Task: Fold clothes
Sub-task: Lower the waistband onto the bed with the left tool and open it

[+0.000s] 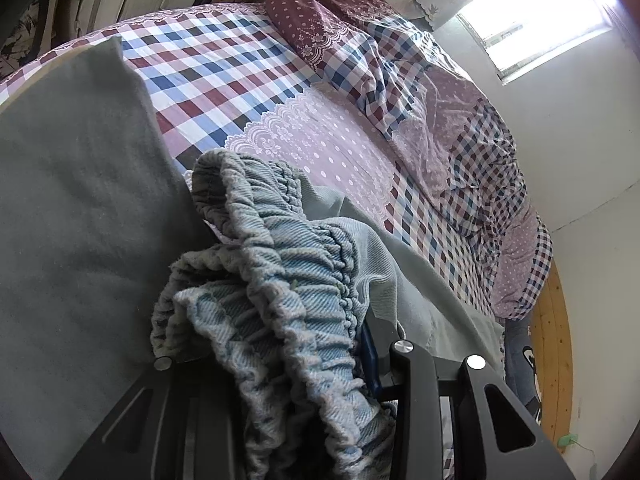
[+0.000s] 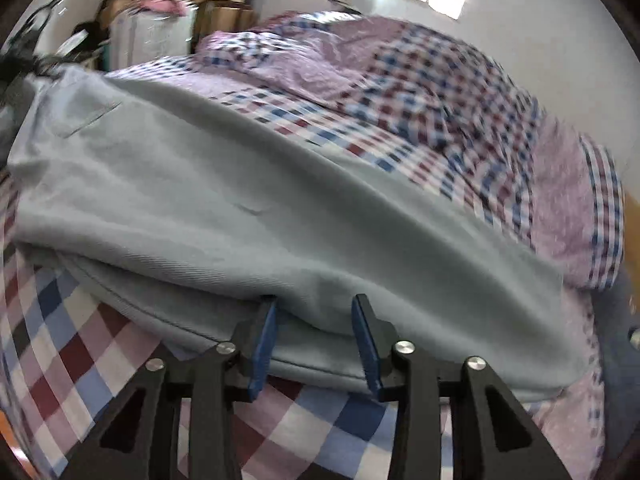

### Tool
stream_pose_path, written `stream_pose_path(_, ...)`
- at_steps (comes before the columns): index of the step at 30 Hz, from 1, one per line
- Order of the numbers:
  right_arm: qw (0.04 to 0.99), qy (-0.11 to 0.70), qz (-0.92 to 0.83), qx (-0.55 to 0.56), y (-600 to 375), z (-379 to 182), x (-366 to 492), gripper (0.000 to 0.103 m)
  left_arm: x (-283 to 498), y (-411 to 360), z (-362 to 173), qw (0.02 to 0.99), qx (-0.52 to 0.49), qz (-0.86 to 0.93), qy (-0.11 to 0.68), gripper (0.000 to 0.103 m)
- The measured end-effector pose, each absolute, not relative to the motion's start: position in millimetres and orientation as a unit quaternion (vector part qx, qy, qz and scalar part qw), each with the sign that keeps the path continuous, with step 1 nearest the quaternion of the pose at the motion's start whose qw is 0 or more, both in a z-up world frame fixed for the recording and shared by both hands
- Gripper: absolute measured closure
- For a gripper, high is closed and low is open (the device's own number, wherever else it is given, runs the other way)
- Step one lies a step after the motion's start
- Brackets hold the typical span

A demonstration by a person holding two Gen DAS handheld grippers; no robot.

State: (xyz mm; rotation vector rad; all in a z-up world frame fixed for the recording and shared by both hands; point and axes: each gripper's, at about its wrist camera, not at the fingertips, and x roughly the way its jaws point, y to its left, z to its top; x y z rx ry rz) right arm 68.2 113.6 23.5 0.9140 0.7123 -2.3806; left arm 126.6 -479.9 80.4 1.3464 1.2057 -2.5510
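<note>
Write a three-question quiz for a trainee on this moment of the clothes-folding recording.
1. True or false: the left gripper has the elastic waistband of the grey-blue trousers bunched between its jaws.
2. Pick one. The jaws of the right gripper are: A) shut on a pillow; B) apart, at the near folded edge of the trousers; C) holding a hanger.
3. Fill in: the bedsheet under the trousers has a ____ pattern.

Key: 1 true; 2 B; 3 checked.
</note>
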Motion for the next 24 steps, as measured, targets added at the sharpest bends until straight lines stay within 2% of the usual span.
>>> stream_pose_path(1,0.249,0.27,-0.868,0.335,111.8,20.9,69.2,0.103,126.2,-479.4,81.2,0.009,0.431,-0.817,0.383,0.067)
stream_pose_path(4,0.263,0.293,-0.855,0.338,109.4,14.6,72.6,0.103,125.8,-480.9,83.1,0.011,0.431,-0.813,0.39,0.07)
stream_pose_path(6,0.27,0.261,-0.861,0.344,130.1,26.5,77.0,0.103,126.1,-482.2,85.3,0.01,0.433,-0.812,0.391,0.071)
stream_pose_path(9,0.227,0.225,-0.877,0.359,164.4,29.5,71.6,0.103,125.9,-483.5,88.6,0.006,0.437,-0.81,0.39,0.071)
stream_pose_path(12,0.214,0.171,-0.881,0.385,187.7,27.8,61.9,0.103,124.3,-483.4,85.8,-0.005,0.453,-0.807,0.378,0.066)
stream_pose_path(14,0.233,0.151,-0.885,0.374,187.5,35.2,65.9,0.1,128.8,-482.8,85.9,-0.013,0.457,-0.805,0.378,0.063)
stream_pose_path(15,0.246,0.146,-0.886,0.365,184.0,39.0,70.2,0.095,132.8,-481.3,87.7,-0.013,0.458,-0.806,0.376,0.057)
stream_pose_path(16,0.26,0.151,-0.885,0.357,175.8,40.4,74.1,0.078,137.5,-479.1,90.4,-0.011,0.458,-0.808,0.371,0.052)
stream_pose_path(18,0.285,0.162,-0.881,0.341,159.1,42.4,81.8,0.05,149.3,-473.1,97.0,0.008,0.459,-0.815,0.353,0.043)
stream_pose_path(19,0.29,0.177,-0.879,0.334,150.0,40.3,84.7,0.051,156.8,-469.1,101.0,0.022,0.459,-0.82,0.342,0.036)
stream_pose_path(24,0.294,0.232,-0.87,0.321,114.1,24.1,84.9,0.052,214.0,-442.5,128.9,0.067,0.4,-0.858,0.316,0.03)
